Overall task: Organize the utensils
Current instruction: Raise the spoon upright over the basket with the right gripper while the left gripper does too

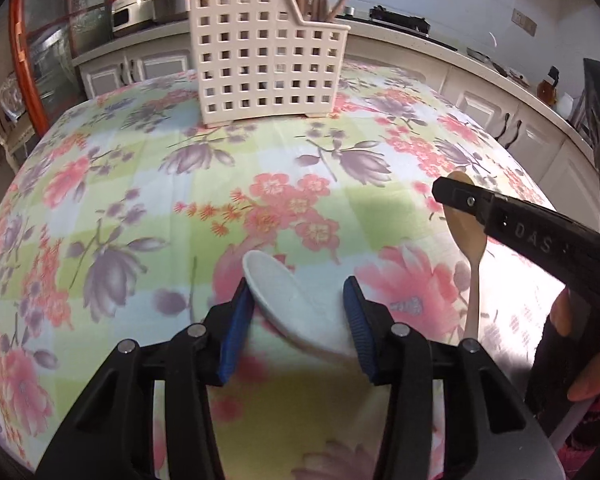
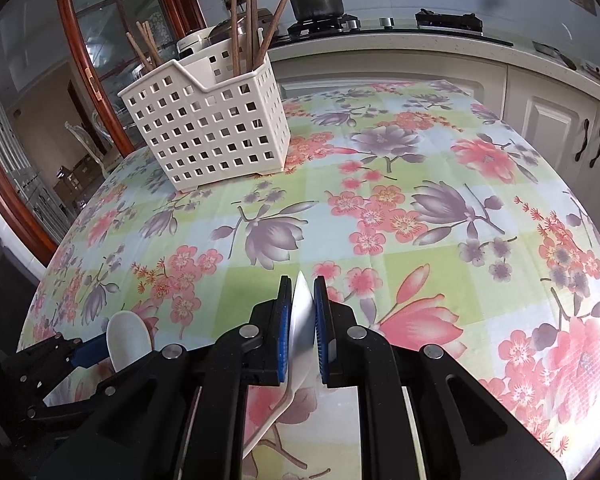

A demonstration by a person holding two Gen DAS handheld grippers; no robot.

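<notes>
Straddling a white ceramic spoon (image 1: pixel 296 312), the left gripper (image 1: pixel 298 328) has its blue pads (image 1: pixel 236 336) partly apart, one on each side of the spoon's bowl; the left pad seems to touch it, but whether the right one presses cannot be told. Clamped nearly shut, the right gripper (image 2: pixel 302 332) pinches a second white spoon (image 2: pixel 300 344) on edge between its pads, the handle trailing down beneath the jaws. To the right of the left gripper a wooden spoon (image 1: pixel 470 248) lies on the floral tablecloth (image 1: pixel 140 208). Well ahead of both grippers stands the white perforated utensil caddy (image 2: pixel 212 128), with brown chopsticks (image 2: pixel 252 24) upright in its back compartment.
</notes>
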